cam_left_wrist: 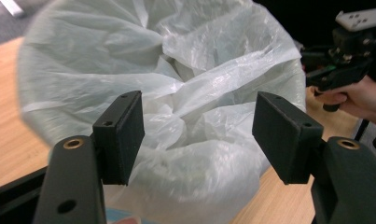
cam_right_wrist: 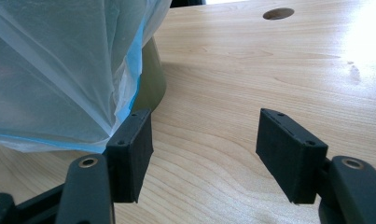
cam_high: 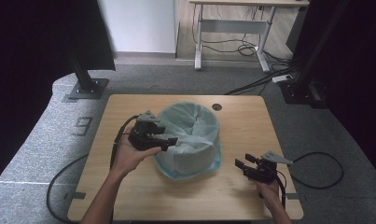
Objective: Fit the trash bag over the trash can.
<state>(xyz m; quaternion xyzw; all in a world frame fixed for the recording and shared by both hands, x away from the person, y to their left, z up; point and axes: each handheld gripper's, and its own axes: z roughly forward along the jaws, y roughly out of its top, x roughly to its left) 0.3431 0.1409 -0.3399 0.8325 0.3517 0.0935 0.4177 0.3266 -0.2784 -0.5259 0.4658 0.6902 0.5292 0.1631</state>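
Note:
A round bin (cam_high: 190, 140) lined with a thin white plastic bag (cam_high: 195, 123) stands in the middle of the wooden table (cam_high: 241, 116). The bag drapes over the rim and down the sides, with a blue hem near the base. My left gripper (cam_high: 169, 140) hovers at the bin's left rim, jaws open; in the left gripper view the crumpled bag (cam_left_wrist: 195, 93) lies beyond its pads (cam_left_wrist: 120, 135), not touched. My right gripper (cam_high: 239, 164) rests low on the table right of the bin, open and empty. Its view shows the bag's skirt (cam_right_wrist: 59, 70) and the olive bin wall (cam_right_wrist: 153, 84) at the left.
A round cable hole (cam_high: 217, 107) sits near the table's far edge. Black cables trail from both grippers off the table's sides. A white desk frame (cam_high: 232, 28) and floor cables stand beyond the table. Bare wood lies right of the bin.

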